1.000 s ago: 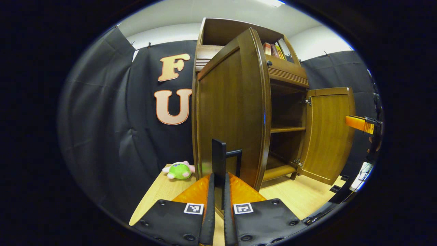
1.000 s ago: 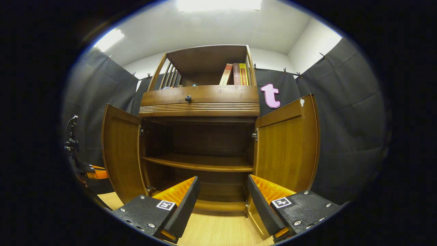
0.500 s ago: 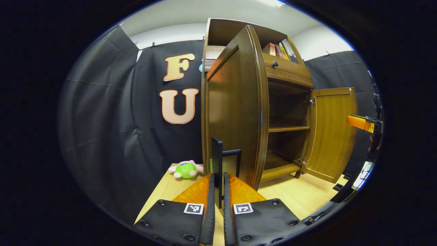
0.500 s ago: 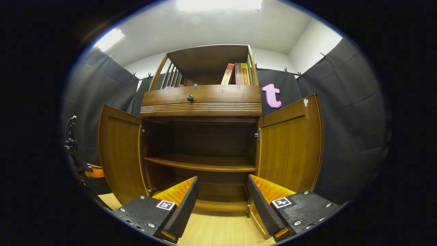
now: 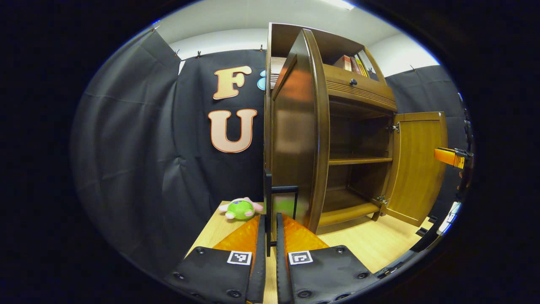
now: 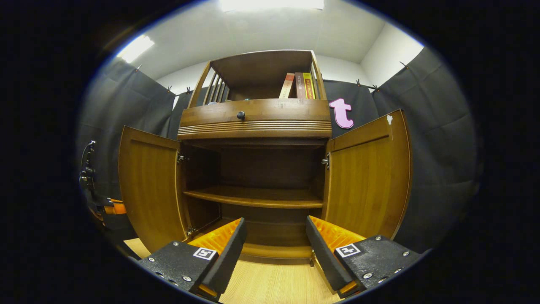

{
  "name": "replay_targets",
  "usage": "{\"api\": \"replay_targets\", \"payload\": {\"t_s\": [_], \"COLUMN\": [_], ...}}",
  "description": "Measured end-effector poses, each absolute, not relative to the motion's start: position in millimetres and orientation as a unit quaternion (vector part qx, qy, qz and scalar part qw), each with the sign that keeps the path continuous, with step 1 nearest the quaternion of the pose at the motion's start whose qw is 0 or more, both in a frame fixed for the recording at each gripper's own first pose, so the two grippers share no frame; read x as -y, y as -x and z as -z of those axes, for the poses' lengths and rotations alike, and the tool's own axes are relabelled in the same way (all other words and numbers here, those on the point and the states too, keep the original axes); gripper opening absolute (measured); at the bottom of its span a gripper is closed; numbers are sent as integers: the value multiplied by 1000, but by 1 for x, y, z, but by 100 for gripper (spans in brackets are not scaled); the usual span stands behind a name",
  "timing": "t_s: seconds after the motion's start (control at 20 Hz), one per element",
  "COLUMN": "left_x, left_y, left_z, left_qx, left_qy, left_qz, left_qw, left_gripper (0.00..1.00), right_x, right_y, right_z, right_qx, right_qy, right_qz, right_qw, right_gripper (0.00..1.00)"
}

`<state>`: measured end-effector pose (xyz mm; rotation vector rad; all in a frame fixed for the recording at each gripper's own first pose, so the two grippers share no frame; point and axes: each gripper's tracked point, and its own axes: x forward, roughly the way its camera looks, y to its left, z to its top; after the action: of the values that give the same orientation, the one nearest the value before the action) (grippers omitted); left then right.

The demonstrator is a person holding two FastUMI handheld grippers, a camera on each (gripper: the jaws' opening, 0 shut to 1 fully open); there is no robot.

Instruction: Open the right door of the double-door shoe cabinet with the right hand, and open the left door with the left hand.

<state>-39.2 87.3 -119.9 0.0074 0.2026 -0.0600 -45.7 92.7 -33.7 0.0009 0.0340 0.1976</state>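
While both doors of the shoe cabinet [image 6: 255,169] stand open, the left gripper [image 5: 270,236] pinches the left door's [image 5: 295,135] black handle [image 5: 280,192] between narrow fingers; the right gripper [image 6: 276,240] faces the shelves, fingers wide and empty.

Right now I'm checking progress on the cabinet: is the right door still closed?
No, in the right gripper view the right door stands swung wide open beside the bare shelf.

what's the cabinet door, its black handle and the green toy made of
Left door: looks like varnished brown wood or veneer, with grain lines and a glossy sheen. Handle: thin matte black bar, probably metal, held by the left claw. Green toy: soft plush fabric, by its fuzzy rounded shape.
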Motion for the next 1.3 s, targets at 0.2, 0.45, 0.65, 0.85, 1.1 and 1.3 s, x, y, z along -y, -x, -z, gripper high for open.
{"api": "replay_targets", "payload": {"t_s": [0.2, 0.45, 0.65, 0.85, 1.1, 1.3], "left_x": [-99, -122, -117, -94, -63, -51], "left_y": [45, 57, 74, 83, 75, 62], "left_z": [117, 106, 82, 50, 13, -10], "left_qx": [-98, -86, -68, -49, -28, -14], "left_qy": [-2, 1, 8, -5, 11, 18], "left_qz": [13, -19, -24, -23, -8, 0], "left_qw": [995, 996, 997, 999, 1000, 1000], "left_gripper": [14, 3, 11, 11, 11, 17], "right_x": [-91, -90, -85, -75, -62, -55], "right_y": [42, 37, 32, 24, 11, 7], "right_z": [36, 40, 40, 39, 41, 37], "right_qx": [-21, -26, -28, -28, -36, -34], "right_qy": [-2, -6, -11, -11, -11, -16], "right_qz": [-96, -96, -92, -82, -73, -74], "right_qw": [995, 995, 995, 996, 997, 997], "right_gripper": [98, 98, 87, 87, 87, 87]}}
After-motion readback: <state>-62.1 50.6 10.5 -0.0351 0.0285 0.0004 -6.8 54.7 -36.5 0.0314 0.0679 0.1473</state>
